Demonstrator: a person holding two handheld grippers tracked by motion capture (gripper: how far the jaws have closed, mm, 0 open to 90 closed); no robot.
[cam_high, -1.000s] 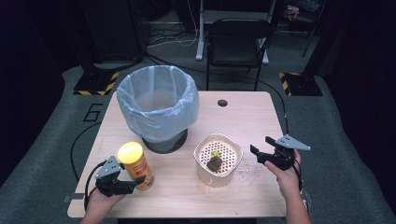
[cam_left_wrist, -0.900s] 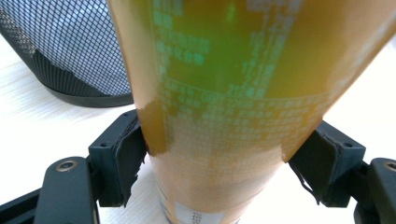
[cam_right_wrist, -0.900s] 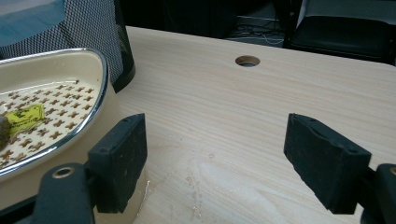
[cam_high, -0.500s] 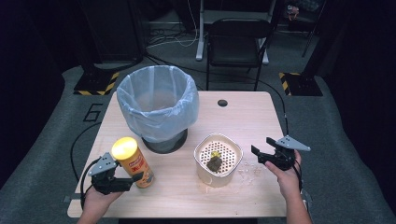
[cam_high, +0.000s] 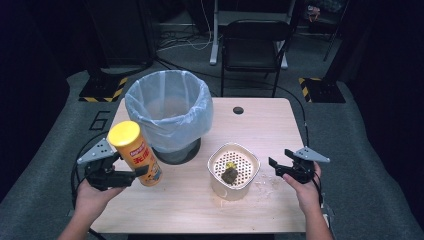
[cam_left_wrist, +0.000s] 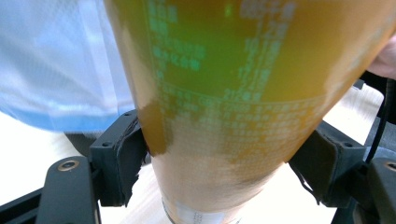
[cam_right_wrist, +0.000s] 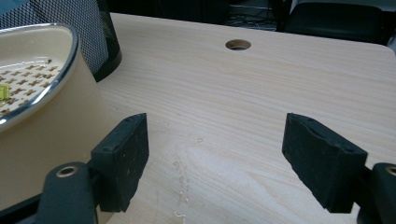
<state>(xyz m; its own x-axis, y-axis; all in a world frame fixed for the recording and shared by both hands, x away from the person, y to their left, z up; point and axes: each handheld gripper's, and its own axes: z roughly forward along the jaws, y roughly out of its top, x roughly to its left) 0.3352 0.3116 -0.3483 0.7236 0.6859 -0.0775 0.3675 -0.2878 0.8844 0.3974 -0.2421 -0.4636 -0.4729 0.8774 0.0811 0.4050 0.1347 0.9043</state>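
**A chip can held up beside the bin**

The room is dark, with black cloth all around and a black chair (cam_high: 254, 46) behind a light wooden table (cam_high: 260, 125). A grey carpet lies under the table, and there is a small round hole (cam_high: 238, 110) in the table top near the far edge.

On the left, a hand holds the left gripper (cam_high: 131, 174). Its two black jaws are clamped on an orange chip can (cam_high: 136, 154) with a yellow lid. The can is up off the table and leans a little to the left at the top. In the left gripper view the can (cam_left_wrist: 233, 107) sits right between the pads, and both pads press on its sides near the bottom.

Just beside the can, a bit farther back, stands a black bin (cam_high: 169, 116) with a pale blue bag in it. The bag is folded over the rim.

To the right of the bin, near the front, sits a cream bowl (cam_high: 234, 170) with a strainer tray full of little holes. A dark lump of scraps and a small yellow bit lie on the tray. Some crumbs or drops lie on the table by the bowl.

On the far right, the other hand holds the right gripper (cam_high: 272, 166) close to the bowl, not touching it. Its jaws stand apart with nothing between them. In the right gripper view the bowl (cam_right_wrist: 42, 107) is just to the left of the jaws, and bare table shows between the pads.
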